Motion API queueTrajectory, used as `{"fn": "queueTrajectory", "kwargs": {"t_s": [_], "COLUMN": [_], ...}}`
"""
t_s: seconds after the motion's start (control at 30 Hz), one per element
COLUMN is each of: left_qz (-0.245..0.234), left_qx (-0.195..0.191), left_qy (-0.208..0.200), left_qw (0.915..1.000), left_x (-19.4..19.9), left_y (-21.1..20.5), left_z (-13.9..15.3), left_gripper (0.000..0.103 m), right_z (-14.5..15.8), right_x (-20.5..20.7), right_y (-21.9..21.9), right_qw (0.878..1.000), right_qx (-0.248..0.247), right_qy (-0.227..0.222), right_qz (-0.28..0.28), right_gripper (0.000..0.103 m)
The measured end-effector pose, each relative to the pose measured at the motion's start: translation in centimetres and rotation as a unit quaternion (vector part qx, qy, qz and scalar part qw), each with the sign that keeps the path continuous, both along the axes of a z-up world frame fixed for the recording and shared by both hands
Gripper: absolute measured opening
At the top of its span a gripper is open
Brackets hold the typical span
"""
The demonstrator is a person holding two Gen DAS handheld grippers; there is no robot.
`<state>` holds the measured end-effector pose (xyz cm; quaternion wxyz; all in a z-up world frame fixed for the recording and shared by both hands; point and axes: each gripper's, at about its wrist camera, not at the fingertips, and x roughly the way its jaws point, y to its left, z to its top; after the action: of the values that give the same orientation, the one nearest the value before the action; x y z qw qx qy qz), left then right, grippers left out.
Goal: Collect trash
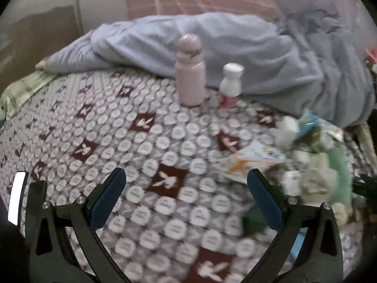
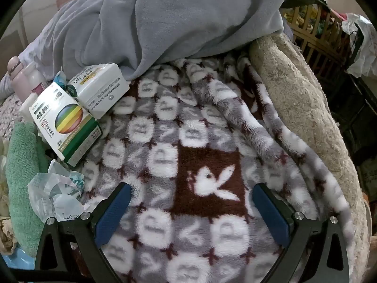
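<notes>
Two grippers hover over a bed spread with a fleece blanket (image 1: pixel 165 181) patterned in white circles and dark red rabbit squares.

Through the left wrist camera, the left gripper (image 1: pixel 186 184) points forward and slightly down at the blanket, its blue-padded fingers (image 1: pixel 108 198) spread wide apart with nothing between them. A tall pink bottle (image 1: pixel 190 70) stands upright ahead, with a smaller white bottle (image 1: pixel 230 85) just beside it on its right; both sit in front of a rumpled pale blue quilt (image 1: pixel 259 47). To the right of the gripper lies a blurred heap of trash (image 1: pixel 304 155): an orange and white wrapper (image 1: pixel 249 160), white crumpled bits and a green towel (image 1: pixel 339 172). The wrapper lies near the right finger, but contact cannot be judged through the blur.

Through the right wrist camera, the right gripper (image 2: pixel 192 195) is held low over the blanket, aimed at a rabbit square (image 2: pixel 212 181), fingers (image 2: pixel 113 212) likewise wide apart and empty. The trash sits off to its left: a medicine box with a rainbow ball (image 2: pixel 66 122) leans against a white box (image 2: pixel 99 89) behind it, and crumpled clear plastic (image 2: pixel 56 191) lies just beside the left finger, on the green towel. The quilt is piled behind, and a beige fleece edge (image 2: pixel 301 108) runs along the right.
</notes>
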<state>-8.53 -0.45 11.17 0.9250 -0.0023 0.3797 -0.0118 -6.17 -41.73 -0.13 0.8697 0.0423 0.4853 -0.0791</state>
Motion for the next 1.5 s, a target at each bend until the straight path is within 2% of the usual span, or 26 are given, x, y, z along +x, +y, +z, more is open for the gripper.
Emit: {"fn": "queueTrajectory", "kwargs": {"t_s": [0.1,0.17,0.33,0.47,0.63,1.0,1.5], "left_qz": [-0.021,-0.034,-0.076,-0.093,-0.104,-0.112,-0.105], "left_qx": [-0.013,-0.017,-0.021,-0.03,-0.032,-0.034,-0.04], "left_qy": [-0.013,-0.015,-0.03,-0.038,-0.049,-0.052,-0.057], "left_qw": [0.9996,0.9991,0.9964,0.9945,0.9929,0.9917,0.9921], "left_x": [-1.5,-2.2,-3.8,-4.5,-5.5,-6.0,-5.6], "left_y": [-2.1,-3.8,-7.9,-10.1,-11.8,-13.0,-12.7], "left_z": [1.4,1.9,2.7,3.1,3.5,4.1,4.6], "left_gripper": [0.102,0.102,0.102,0.102,0.102,0.102,0.102], "right_z": [1.0,3.0,7.6,10.7,12.5,15.2,16.3], "right_x": [-0.3,-1.2,-5.7,-8.7,-10.5,-12.0,-12.6], "right_y": [-0.4,-0.8,0.2,1.1,3.1,5.0,5.6], "right_qw": [0.999,1.0,0.998,0.996,0.991,0.983,0.977], "right_qx": [0.004,-0.007,-0.016,-0.001,-0.029,-0.032,-0.032], "right_qy": [0.028,0.001,-0.055,-0.093,-0.129,-0.179,-0.208], "right_qz": [0.021,0.006,0.01,0.015,0.01,0.016,0.022], "right_gripper": [0.102,0.102,0.102,0.102,0.102,0.102,0.102]}}
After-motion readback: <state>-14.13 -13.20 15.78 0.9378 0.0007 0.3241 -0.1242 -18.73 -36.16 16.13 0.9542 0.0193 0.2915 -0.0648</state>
